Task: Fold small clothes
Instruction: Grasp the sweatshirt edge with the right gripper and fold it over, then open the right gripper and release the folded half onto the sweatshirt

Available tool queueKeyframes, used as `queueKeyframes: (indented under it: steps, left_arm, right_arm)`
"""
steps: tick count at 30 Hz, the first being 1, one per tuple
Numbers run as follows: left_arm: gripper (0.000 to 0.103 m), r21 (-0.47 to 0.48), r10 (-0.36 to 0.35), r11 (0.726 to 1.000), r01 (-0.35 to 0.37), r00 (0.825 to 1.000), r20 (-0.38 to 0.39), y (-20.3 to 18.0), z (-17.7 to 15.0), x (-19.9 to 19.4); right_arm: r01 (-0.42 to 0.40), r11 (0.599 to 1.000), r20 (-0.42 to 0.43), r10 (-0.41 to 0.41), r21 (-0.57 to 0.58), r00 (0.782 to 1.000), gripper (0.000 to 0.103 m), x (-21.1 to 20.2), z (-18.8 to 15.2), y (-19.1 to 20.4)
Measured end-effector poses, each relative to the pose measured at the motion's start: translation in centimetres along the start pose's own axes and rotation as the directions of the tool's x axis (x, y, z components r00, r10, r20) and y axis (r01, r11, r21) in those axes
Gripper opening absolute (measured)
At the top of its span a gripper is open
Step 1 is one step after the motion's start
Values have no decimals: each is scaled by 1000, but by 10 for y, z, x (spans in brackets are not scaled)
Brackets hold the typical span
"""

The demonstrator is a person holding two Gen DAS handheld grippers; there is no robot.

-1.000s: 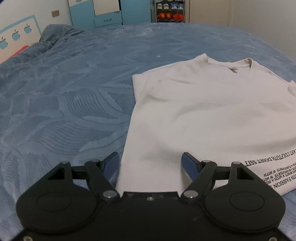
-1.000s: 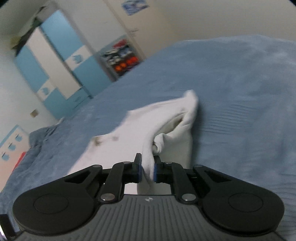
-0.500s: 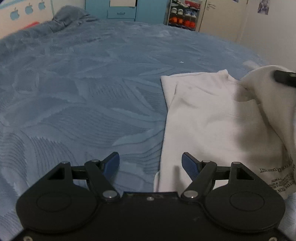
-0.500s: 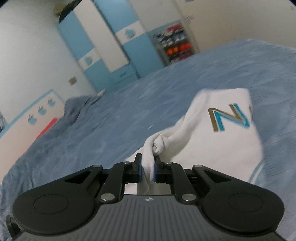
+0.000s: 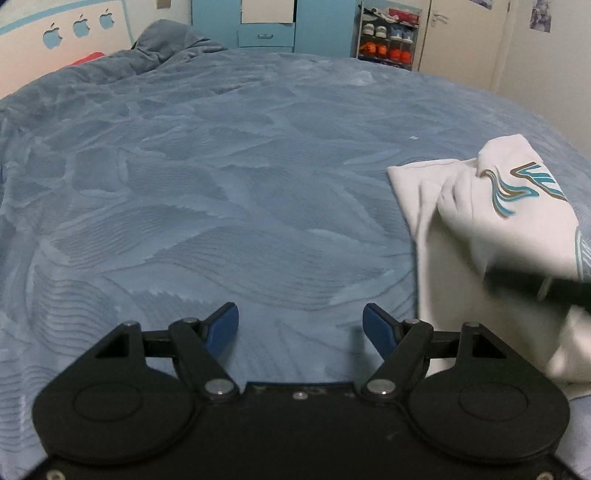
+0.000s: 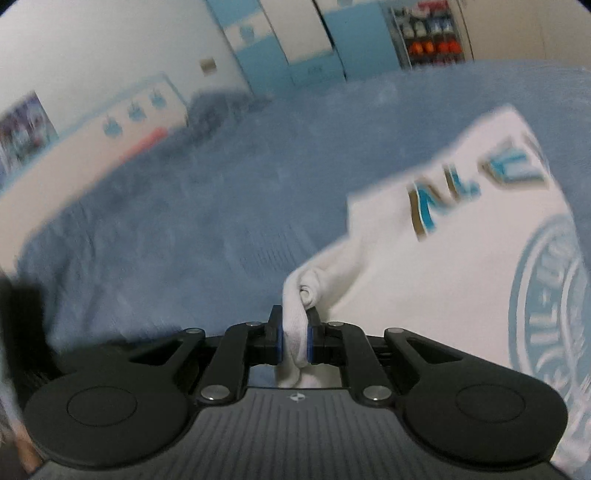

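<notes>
Apple-shaped cutouts mark the headboard (image 5: 79, 27) at far left. The left gripper (image 5: 300, 325) hovers with jaws wide apart over bare blue bedspread (image 5: 221, 192), with open room to its left and ahead. To its right lies the white T-shirt (image 5: 476, 229), partly folded over. Only the right wrist view shows blurred letters "ALE" and a round blue emblem, and the right gripper (image 6: 294, 341) clamped on a bunched shirt edge.

both views low over bed (image 5: 229, 206), sharing shirt (image 5: 480, 236)
</notes>
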State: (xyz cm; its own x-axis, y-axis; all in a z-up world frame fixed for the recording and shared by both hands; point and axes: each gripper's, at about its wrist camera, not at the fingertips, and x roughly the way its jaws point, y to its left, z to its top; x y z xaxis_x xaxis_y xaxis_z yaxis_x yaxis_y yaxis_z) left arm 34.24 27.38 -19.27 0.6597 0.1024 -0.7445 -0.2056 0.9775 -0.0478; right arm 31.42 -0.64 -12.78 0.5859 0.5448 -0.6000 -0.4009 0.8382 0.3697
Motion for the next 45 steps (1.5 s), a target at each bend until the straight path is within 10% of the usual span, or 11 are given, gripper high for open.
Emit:
queueKeyframes:
  steps: [10, 19, 27, 34, 37, 38, 45]
  left_arm:
    - [76, 62, -6, 998, 7, 1000, -17, -11, -14, 5]
    - [76, 33, -33, 999, 33, 999, -11, -17, -4, -9]
    - [76, 47, -105, 993, 106, 994, -28, -58, 9, 1]
    - [75, 69, -112, 991, 119, 989, -91, -92, 3, 28]
    - [57, 96, -110, 988, 119, 989, -96, -97, 0, 30]
    - [20, 101, -135, 984, 145, 986, -101, -98, 0, 28]
    - [15, 181, -126, 977, 116, 991, 44, -106, 19, -33]
  right_arm:
    - [97, 994, -85, -102, -57, 991, 14, 14, -35, -4]
    - [106, 960, 23, -104, -260, 994, 46, -49, -18, 17]
    - [311, 946, 85, -304, -94, 949, 47, -91, 2, -69]
    - [321, 947, 57, -320, -11, 946, 48, -93, -7, -119]
    - [315, 949, 69, -313, -20, 947, 48, -95, -12, -119]
    - [315, 949, 73, -312, -23, 947, 48, -96, -12, -118]
    - [276, 961, 110, -272, -21, 956, 47, -104, 0, -101]
